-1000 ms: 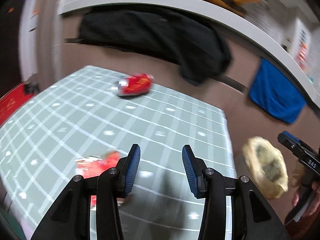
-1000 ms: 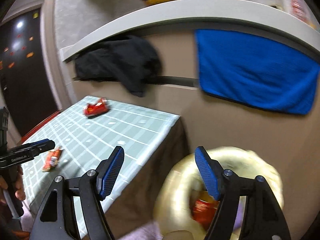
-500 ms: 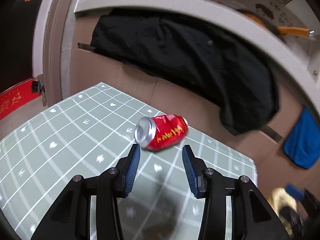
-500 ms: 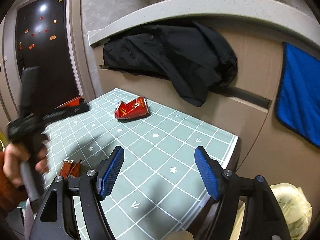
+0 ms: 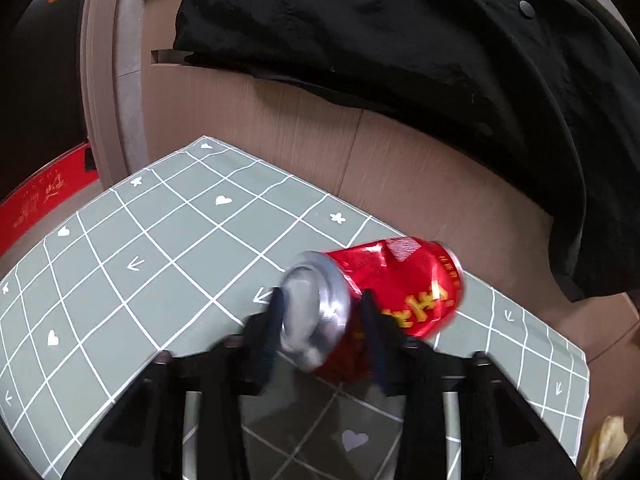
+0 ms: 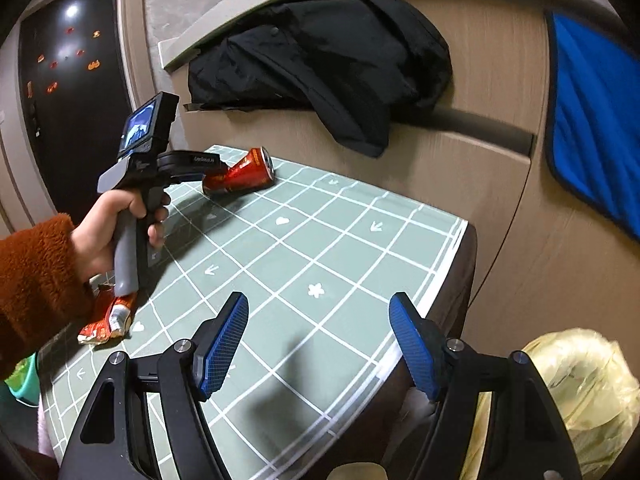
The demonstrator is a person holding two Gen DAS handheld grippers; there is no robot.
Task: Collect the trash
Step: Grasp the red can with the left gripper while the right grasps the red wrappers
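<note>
Left gripper (image 5: 320,320), jaws just closing, pinches the dented red can (image 5: 384,292) by its silver top end at the counter's (image 5: 160,248) far edge. Grip sits off-centre; the can could pivot or slip out. Right gripper (image 6: 320,344) hangs spread wide, empty.

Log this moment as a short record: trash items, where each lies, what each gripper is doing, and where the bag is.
can: red can on its side near the far edge of the table
left gripper: jaws have just been closing, one on each side of the can's silver end; firm grip cannot be told through blur
wrapper: red wrapper flat on the table's near left part, below the hand that holds the left gripper
right gripper: open, nothing between its jaws, over the table's near edge
bag: yellow bag beside the table, off its right edge
</note>
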